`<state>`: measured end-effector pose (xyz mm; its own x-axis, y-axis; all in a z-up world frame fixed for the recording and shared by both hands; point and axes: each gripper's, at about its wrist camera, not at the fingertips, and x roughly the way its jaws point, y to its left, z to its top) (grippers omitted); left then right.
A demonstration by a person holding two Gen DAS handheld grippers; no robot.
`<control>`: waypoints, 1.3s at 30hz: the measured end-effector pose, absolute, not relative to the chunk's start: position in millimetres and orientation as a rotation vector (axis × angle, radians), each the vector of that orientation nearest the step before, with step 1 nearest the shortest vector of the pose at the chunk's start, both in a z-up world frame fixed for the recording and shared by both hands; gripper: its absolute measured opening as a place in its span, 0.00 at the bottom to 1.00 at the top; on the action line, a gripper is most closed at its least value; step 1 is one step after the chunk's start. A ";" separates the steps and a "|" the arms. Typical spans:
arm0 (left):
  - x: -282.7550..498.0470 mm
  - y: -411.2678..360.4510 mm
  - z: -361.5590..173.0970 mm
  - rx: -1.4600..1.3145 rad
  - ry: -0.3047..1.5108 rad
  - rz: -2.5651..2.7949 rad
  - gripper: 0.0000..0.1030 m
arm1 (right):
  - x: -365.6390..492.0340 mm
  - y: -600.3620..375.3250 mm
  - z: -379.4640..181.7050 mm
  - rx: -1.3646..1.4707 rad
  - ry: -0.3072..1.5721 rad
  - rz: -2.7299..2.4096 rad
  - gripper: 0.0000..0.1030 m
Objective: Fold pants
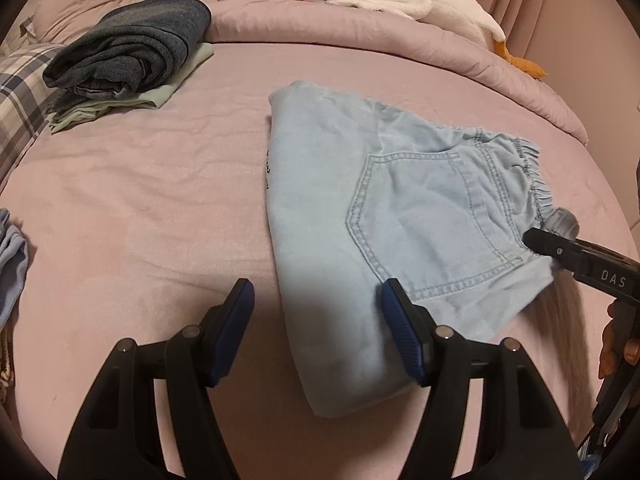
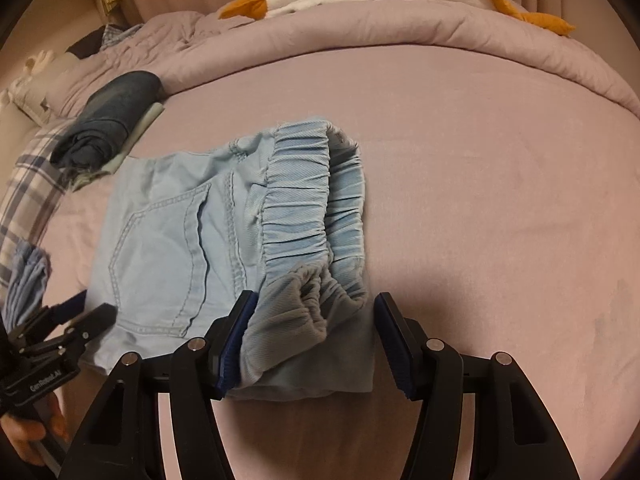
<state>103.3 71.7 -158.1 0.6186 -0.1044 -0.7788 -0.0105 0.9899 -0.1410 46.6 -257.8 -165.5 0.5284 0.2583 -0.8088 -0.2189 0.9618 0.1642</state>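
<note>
Folded pale-blue pants (image 1: 360, 216) flat on the pink bed (image 1: 152, 208), both claws parted.

My left claw (image 1: 318, 316) gapes empty, the pants' near corner by its right pad, bulk toward 1 o'clock. My right claw (image 2: 314, 338) straddles the waistband corner; left pad touches cloth, right pad stands clear, nothing gripped.

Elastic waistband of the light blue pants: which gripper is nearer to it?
Right. The right gripper straddles the elastic waistband corner, jaws open. The left gripper sits at the pants' opposite folded end, beside the pocket.
</note>
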 end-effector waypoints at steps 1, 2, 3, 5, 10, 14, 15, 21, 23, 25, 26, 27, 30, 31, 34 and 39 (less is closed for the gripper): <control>100.3 70.6 -155.4 -0.138 0.899 -0.058 0.64 | 44.0 -257.1 -163.4 0.044 0.969 0.284 0.57; 97.8 69.7 -152.8 -0.138 0.896 -0.061 0.64 | 40.2 -256.1 -159.9 0.044 0.961 0.282 0.58; 94.0 68.2 -148.8 -0.135 0.889 -0.063 0.64 | 37.9 -256.2 -157.9 0.041 0.957 0.280 0.58; 88.8 66.5 -141.4 -0.130 0.875 -0.063 0.64 | 29.6 -256.5 -149.8 0.036 0.939 0.282 0.58; 70.1 62.1 -112.4 -0.143 0.828 -0.064 0.82 | 11.4 -258.9 -129.6 0.039 0.908 0.297 0.58; 53.2 57.9 -90.6 -0.150 0.800 -0.050 0.99 | -5.9 -255.1 -114.5 0.014 0.888 0.314 0.81; 48.7 56.3 -84.7 -0.144 0.799 -0.040 1.00 | -10.0 -254.2 -111.0 0.009 0.877 0.321 0.83; 29.8 52.0 -64.0 -0.144 0.828 -0.025 1.00 | -37.6 -247.0 -86.7 -0.017 0.819 0.374 0.95; 22.2 50.1 -58.3 -0.145 0.822 -0.028 1.00 | -44.1 -245.3 -78.2 -0.025 0.797 0.385 0.99; 15.1 47.3 -54.1 -0.133 0.813 -0.013 1.00 | -51.3 -244.0 -71.4 -0.029 0.778 0.399 0.99; 13.0 45.9 -54.1 -0.128 0.812 -0.002 1.00 | -53.8 -243.9 -69.5 -0.031 0.774 0.400 0.99; 12.3 44.8 -54.7 -0.121 0.816 0.013 1.00 | -53.8 -244.1 -69.5 -0.032 0.773 0.399 0.99; 10.1 41.7 -58.1 -0.109 0.830 0.028 1.00 | -53.5 -244.0 -75.0 -0.033 0.790 0.377 0.99; 9.0 40.8 -58.6 -0.106 0.831 0.028 1.00 | -52.4 -245.1 -77.6 -0.026 0.799 0.373 0.99; 6.6 39.3 -57.6 -0.094 0.828 0.033 1.00 | -58.5 -244.1 -76.6 -0.018 0.795 0.376 0.99; 5.4 37.4 -55.0 -0.088 0.823 0.036 1.00 | -61.6 -242.4 -72.7 -0.023 0.787 0.372 0.99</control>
<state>5.4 37.4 -55.0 0.6800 -0.0026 -0.7332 -0.0658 0.9957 -0.0646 -61.6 -242.4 -72.7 0.6444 0.3182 -0.6953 -0.3355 0.9348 0.1168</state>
